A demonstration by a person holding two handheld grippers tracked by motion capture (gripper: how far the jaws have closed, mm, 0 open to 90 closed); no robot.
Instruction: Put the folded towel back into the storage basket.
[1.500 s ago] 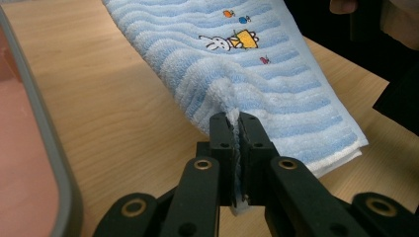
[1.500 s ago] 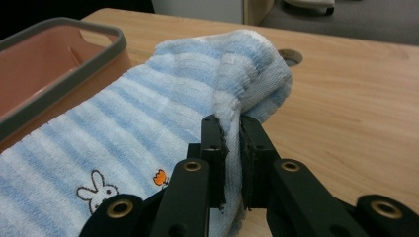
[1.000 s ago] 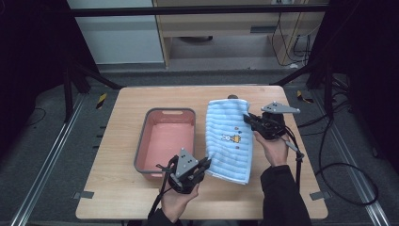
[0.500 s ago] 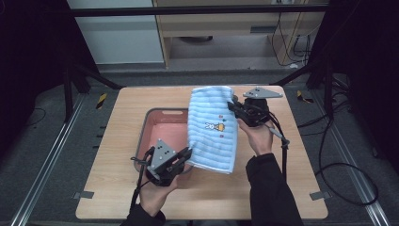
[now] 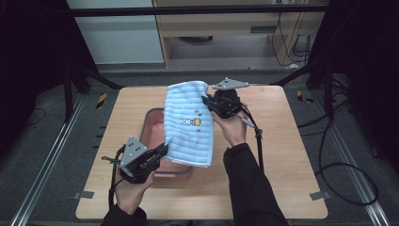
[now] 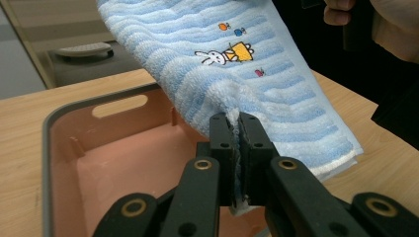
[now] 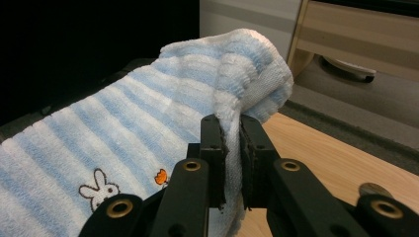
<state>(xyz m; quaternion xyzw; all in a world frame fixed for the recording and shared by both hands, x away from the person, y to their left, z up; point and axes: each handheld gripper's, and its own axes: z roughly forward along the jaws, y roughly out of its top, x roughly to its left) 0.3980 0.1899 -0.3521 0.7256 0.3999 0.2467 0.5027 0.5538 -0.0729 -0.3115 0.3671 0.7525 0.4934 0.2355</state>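
Observation:
A light blue striped towel [image 5: 188,122] with a small rabbit picture hangs in the air over the pink tray [image 5: 153,125]. My left gripper [image 5: 162,149] is shut on the towel's near lower edge [image 6: 236,148], just above the tray's inside [image 6: 123,168]. My right gripper [image 5: 207,101] is shut on the towel's far upper edge [image 7: 232,123], held higher over the table's middle. The towel [image 7: 123,143] slopes down from the right gripper toward the left one.
The tray has a grey rim [image 6: 47,148] and a handle slot [image 6: 118,104] at its far end. Bare wooden tabletop [image 5: 291,155] lies right of the tray. Cables trail off the right edge, and a cabinet [image 5: 226,23] stands beyond the table.
Both grippers have carried the towel leftward off the tabletop; it now hangs over the tray. The right gripper rose and moved left, and the left gripper moved left to the tray's near corner.

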